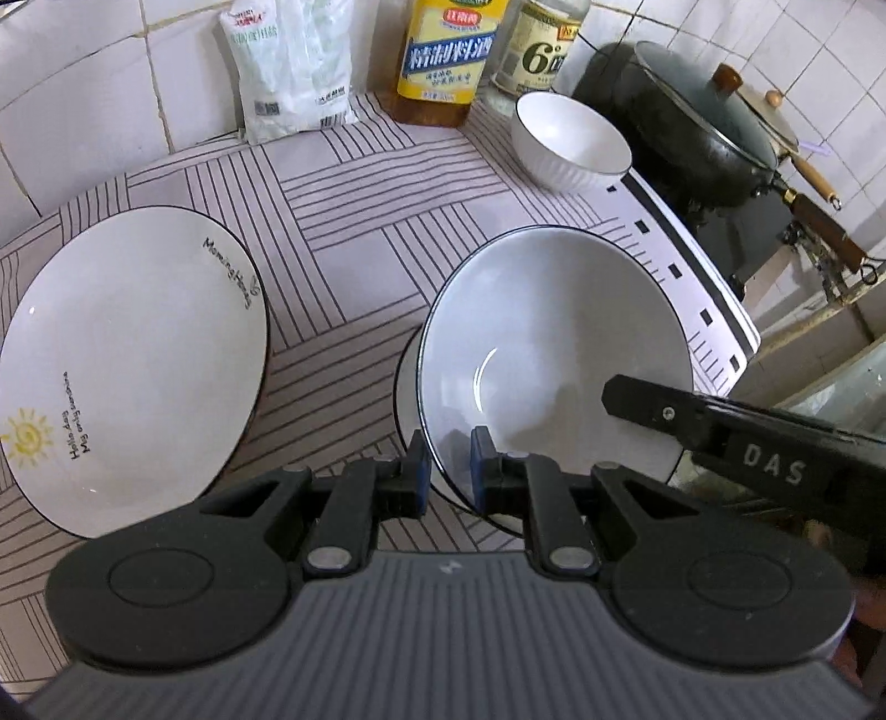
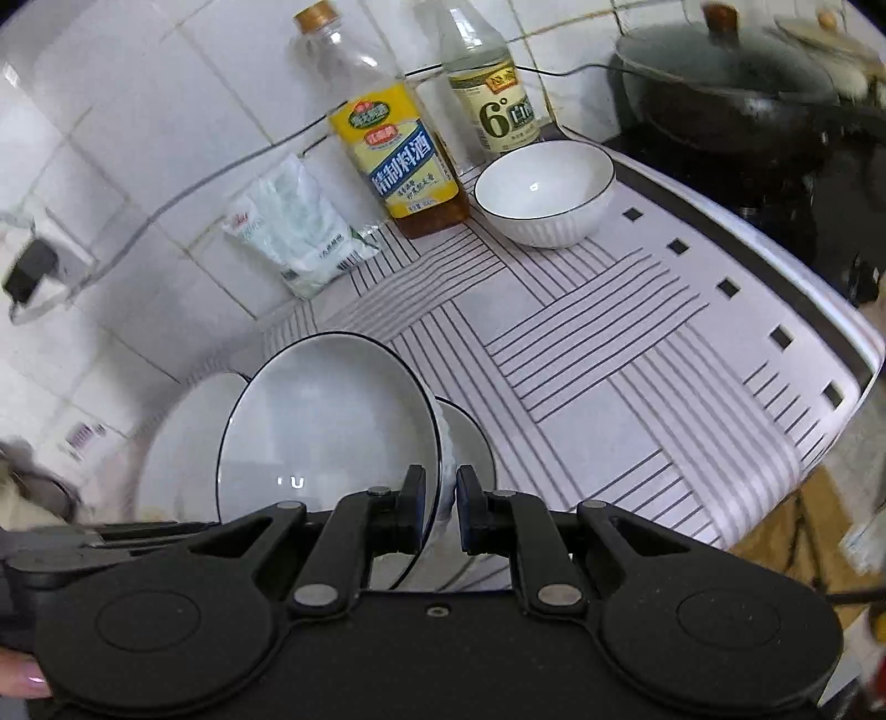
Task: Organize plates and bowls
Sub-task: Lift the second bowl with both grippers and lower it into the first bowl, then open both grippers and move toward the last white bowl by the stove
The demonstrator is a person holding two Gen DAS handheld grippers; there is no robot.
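A white bowl with a dark rim [image 1: 554, 354] is held tilted over another white dish [image 1: 407, 399] beneath it. My left gripper [image 1: 449, 476] is shut on the bowl's near rim. My right gripper [image 2: 440, 509] is shut on the same bowl [image 2: 326, 426] at its right rim; its finger shows in the left wrist view [image 1: 637, 404]. A large white plate with a sun drawing [image 1: 133, 360] lies to the left on the striped mat. A small ribbed white bowl [image 1: 570, 138] stands at the back, also in the right wrist view [image 2: 545, 191].
Two bottles [image 1: 443, 50] [image 2: 493, 94] and a white bag [image 1: 288, 66] stand against the tiled wall. A black lidded pan [image 1: 698, 122] sits on the stove at right. The striped mat [image 2: 609, 354] ends at its right edge.
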